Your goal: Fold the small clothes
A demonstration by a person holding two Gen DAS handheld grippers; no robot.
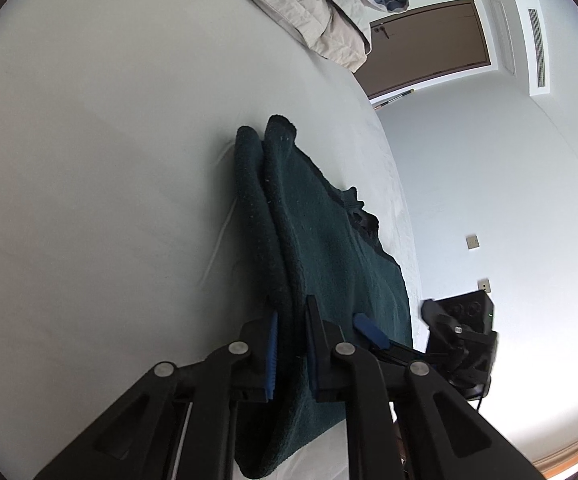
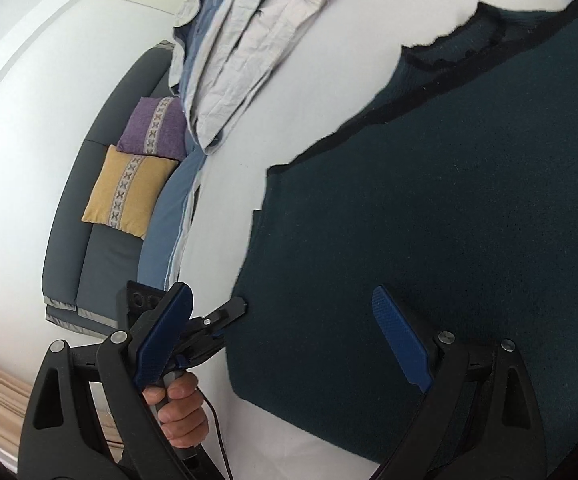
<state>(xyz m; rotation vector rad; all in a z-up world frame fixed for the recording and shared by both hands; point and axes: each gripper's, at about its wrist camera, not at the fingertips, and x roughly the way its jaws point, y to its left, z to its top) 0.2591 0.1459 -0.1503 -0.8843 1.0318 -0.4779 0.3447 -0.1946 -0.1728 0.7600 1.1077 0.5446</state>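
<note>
1. Dark green garment (image 1: pixel 329 248) lies on the white bed (image 1: pixel 109 200), near its right edge in the left wrist view; in the right wrist view it fills the right half of the picture (image 2: pixel 429 240), with a darker trimmed edge at its far side.
2. Left tongs (image 1: pixel 291 344) are clamped on a raised fold of the dark green garment: the cloth runs up between the blue pad (image 1: pixel 271 356) on the left and the black finger on the right, and the fold stands up from the bed and stretches away toward the far end.
3. Right tongs (image 2: pixel 285 340) stand wide apart above the near left edge of the garment; the left pad (image 2: pixel 165 336) hangs over the bare sheet and the right pad (image 2: pixel 401 340) is over the green cloth. Whether either pad touches the cloth cannot be told.
4. A hand (image 2: pixel 181 412) shows at the near left of the right wrist view, wrapped around the handle of the other tool.
5. A rumpled pale duvet (image 1: pixel 309 4) with a blue lining lies at the far end of the bed.
6. At the left of the right wrist view, a grey sofa (image 2: pixel 89 264) holds a yellow cushion (image 2: pixel 129 196) and a purple cushion (image 2: pixel 153 128).
7. A brown door (image 1: pixel 429 48) stands in the far wall beyond the bed, right of the duvet in the left wrist view.
</note>
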